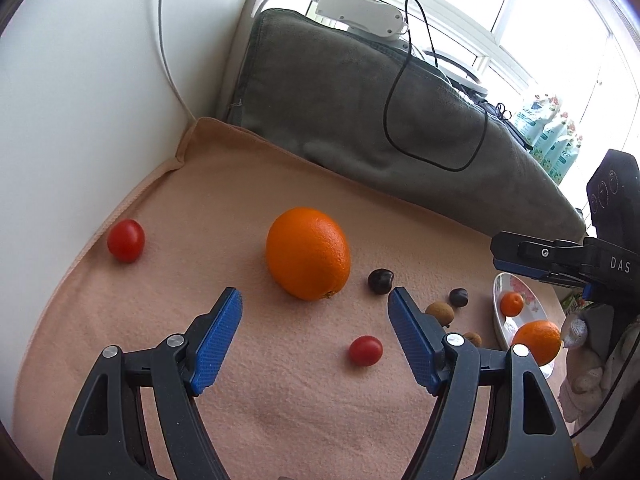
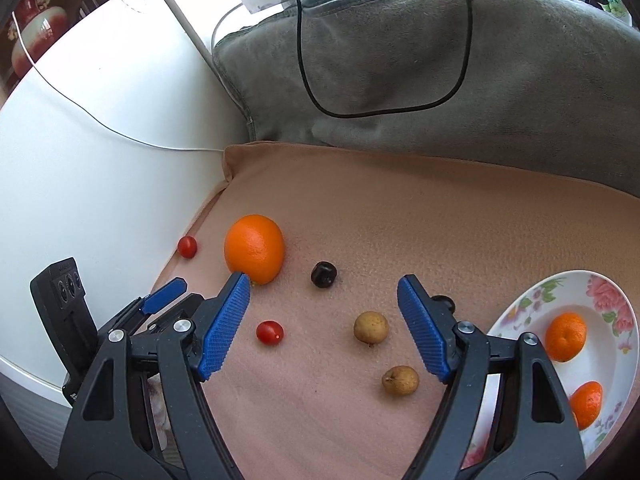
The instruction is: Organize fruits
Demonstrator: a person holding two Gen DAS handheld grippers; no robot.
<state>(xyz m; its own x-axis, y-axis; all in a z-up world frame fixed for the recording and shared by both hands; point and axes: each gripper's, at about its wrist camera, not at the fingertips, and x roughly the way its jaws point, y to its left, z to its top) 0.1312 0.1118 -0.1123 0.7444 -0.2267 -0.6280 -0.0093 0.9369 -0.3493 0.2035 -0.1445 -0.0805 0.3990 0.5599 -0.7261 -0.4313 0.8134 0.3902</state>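
Both tools up front, left tool and right tool, each with blue pads spread wide and nothing between them, hovering over the pink cloth on the bench. Early days, I'd judge: the plate at the right edge holds just two mandarins, and everything else is loose on the cloth. Nearest the right tool, two brown longans, then a tomato just off its left pad. Further out, a dark cherry, with a second dark fruit half hidden behind the right pad. Then the big orange, well apart from the plate, slightly egg-shaped, long axis tilted, navel end facing down toward the tools. Farthest, another tomato by the cloth's left edge. So roughly seven pieces left to move, by my count
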